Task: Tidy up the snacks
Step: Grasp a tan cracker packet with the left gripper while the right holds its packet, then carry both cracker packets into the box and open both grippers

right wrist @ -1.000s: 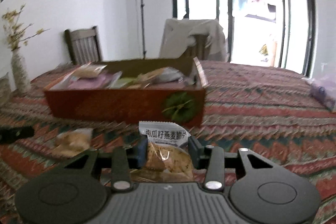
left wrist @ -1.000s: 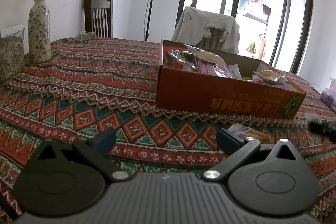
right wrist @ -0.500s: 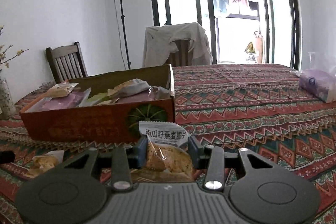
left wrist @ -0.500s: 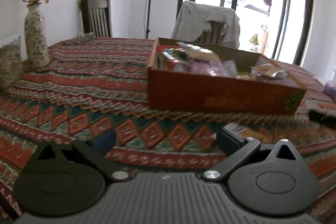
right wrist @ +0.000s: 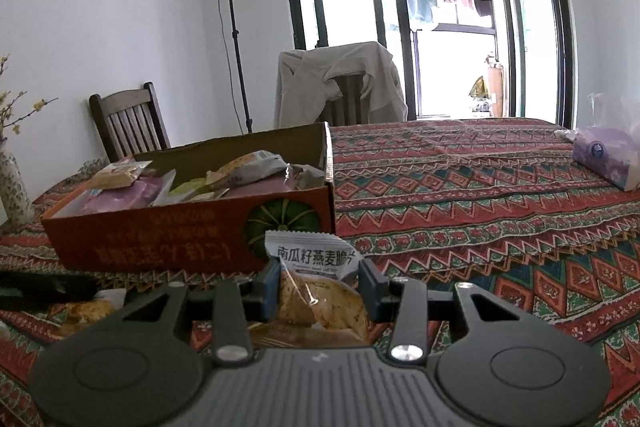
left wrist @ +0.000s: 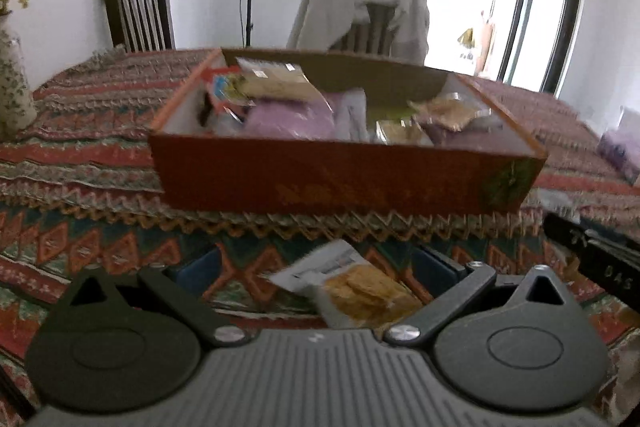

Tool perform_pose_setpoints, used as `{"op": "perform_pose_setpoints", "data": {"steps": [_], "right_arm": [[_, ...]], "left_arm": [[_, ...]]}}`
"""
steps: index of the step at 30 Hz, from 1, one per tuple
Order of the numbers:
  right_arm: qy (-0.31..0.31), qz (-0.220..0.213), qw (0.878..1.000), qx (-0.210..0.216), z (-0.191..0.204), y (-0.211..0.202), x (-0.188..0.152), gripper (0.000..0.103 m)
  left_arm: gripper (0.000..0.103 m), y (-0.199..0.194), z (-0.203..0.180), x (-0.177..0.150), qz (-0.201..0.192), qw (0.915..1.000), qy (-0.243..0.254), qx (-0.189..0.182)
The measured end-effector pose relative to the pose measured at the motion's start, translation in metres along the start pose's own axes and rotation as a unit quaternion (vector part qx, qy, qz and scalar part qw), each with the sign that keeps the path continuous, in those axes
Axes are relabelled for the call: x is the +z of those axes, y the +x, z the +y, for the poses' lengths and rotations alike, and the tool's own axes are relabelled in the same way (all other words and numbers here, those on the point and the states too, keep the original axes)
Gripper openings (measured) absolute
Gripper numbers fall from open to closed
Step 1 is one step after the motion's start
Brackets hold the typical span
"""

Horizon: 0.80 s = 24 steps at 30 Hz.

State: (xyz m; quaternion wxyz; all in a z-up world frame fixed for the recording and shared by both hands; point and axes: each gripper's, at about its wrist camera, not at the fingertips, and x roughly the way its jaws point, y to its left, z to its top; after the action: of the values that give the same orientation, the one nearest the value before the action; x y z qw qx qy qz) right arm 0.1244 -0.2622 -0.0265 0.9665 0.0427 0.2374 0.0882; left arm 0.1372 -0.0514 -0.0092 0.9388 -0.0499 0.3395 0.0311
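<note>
An orange cardboard box (left wrist: 344, 183) (right wrist: 168, 239) holding several snack packets sits on the patterned tablecloth. A clear crisp packet (left wrist: 352, 287) lies on the cloth in front of the box, between the wide-apart fingers of my left gripper (left wrist: 316, 265), which is open and not touching it. My right gripper (right wrist: 320, 283) is shut on a second crisp packet (right wrist: 316, 279) with a white printed top, held upright just before the box's right end. The loose packet (right wrist: 86, 309) also shows low left in the right wrist view, under the left gripper's black finger (right wrist: 44, 287).
A flowered vase (left wrist: 12, 91) stands at the far left. Two chairs (right wrist: 128, 123), one draped with a grey garment (right wrist: 340, 79), stand behind the table. A purple tissue pack (right wrist: 604, 155) lies at the right. The right gripper's black finger (left wrist: 592, 259) juts in from the right.
My left gripper has slid to the right along the box's front, so the loose crisp packet now lies between its fingers. The right gripper has rolled slightly, still holding its packet.
</note>
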Motion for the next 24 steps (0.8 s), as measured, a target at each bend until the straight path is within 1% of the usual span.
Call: {"op": "perform_pose_setpoints", "data": {"steps": [1, 3, 4, 6, 7, 8, 9, 10, 11, 13, 19, 24], "right_arm": [[0.000, 0.000, 1.000, 0.000, 0.000, 0.000, 0.000, 0.041], [0.001, 0.000, 1.000, 0.000, 0.000, 0.000, 0.000, 0.041], [0.002, 0.000, 1.000, 0.000, 0.000, 0.000, 0.000, 0.041], [0.002, 0.001, 1.000, 0.001, 0.000, 0.001, 0.000, 0.041], [0.002, 0.001, 1.000, 0.001, 0.000, 0.001, 0.000, 0.041], [0.002, 0.001, 1.000, 0.001, 0.000, 0.001, 0.000, 0.041], [0.003, 0.001, 1.000, 0.001, -0.001, 0.000, 0.000, 0.041], [0.003, 0.001, 1.000, 0.001, -0.001, 0.001, 0.000, 0.041], [0.004, 0.001, 1.000, 0.001, -0.001, 0.001, 0.000, 0.041], [0.005, 0.002, 1.000, 0.001, -0.001, 0.001, 0.000, 0.041], [0.003, 0.002, 1.000, 0.000, 0.000, 0.002, 0.000, 0.041], [-0.001, -0.007, 1.000, 0.000, 0.000, 0.000, -0.001, 0.041]], "left_arm": [[0.103, 0.004, -0.004, -0.001, 0.008, 1.0000, 0.002, 0.005], [0.103, 0.010, -0.010, -0.004, 0.018, 0.9995, 0.005, 0.027], [0.103, 0.012, -0.010, -0.007, 0.021, 0.9990, 0.004, 0.039], [0.101, 0.016, -0.008, -0.010, 0.030, 0.9981, -0.001, 0.053], [0.093, 0.017, -0.006, -0.012, 0.036, 0.9979, -0.005, 0.055], [0.091, 0.018, -0.003, -0.013, 0.039, 0.9977, -0.009, 0.055], [0.084, 0.016, -0.002, -0.014, 0.034, 0.9976, -0.007, 0.060], [0.076, 0.015, 0.000, -0.015, 0.030, 0.9977, -0.007, 0.060], [0.070, 0.013, 0.001, -0.015, 0.027, 0.9980, -0.006, 0.057], [0.044, 0.009, 0.002, -0.015, 0.022, 0.9985, -0.001, 0.049], [0.042, 0.001, 0.006, -0.015, 0.004, 0.9996, -0.009, 0.027], [0.042, -0.013, 0.003, -0.010, -0.033, 0.9993, 0.000, 0.014]]}}
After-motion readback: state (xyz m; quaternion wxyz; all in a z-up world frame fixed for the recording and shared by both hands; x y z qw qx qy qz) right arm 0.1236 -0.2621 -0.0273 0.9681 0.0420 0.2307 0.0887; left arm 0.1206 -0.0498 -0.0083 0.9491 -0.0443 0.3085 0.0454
